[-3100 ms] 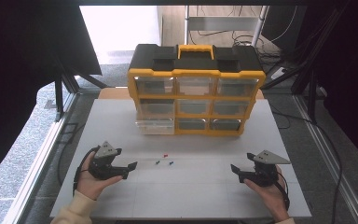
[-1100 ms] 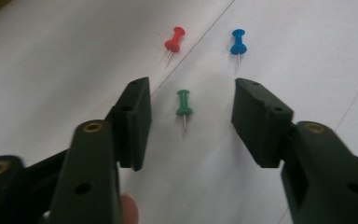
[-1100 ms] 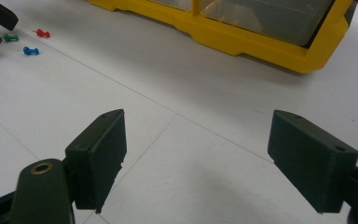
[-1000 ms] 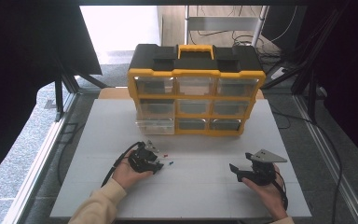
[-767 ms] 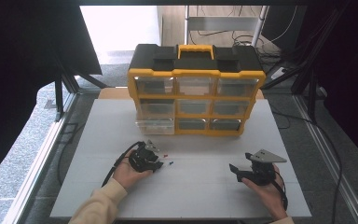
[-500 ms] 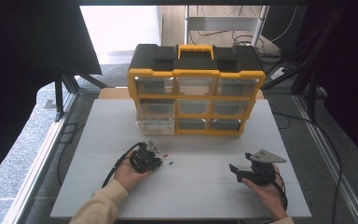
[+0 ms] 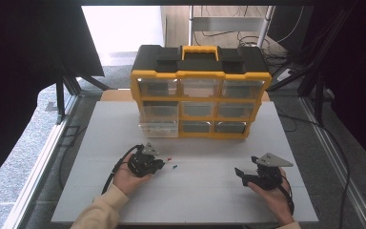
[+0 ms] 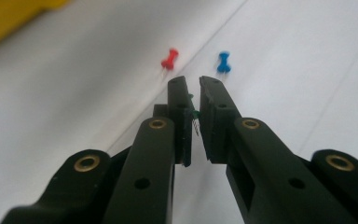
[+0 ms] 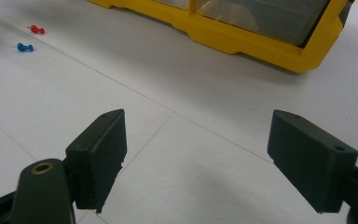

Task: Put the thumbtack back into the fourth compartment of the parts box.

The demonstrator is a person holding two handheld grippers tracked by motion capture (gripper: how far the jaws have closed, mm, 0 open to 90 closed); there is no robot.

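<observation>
Pinching a green pushpin [image 8: 194,115], left tongs [image 8: 192,84] face red pin [image 8: 168,59]; right tongs [image 9: 196,158] gape empty.

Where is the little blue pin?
The blue pin lies on the white table, beside the red pin, just ahead of the left claw, in front of the yellow drawer box.

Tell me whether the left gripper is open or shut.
Nearly shut. In the left gripper view the left gripper has its jaws a narrow gap apart, with a small green pushpin caught between them. The red pushpin and blue pushpin lie beyond.
</observation>
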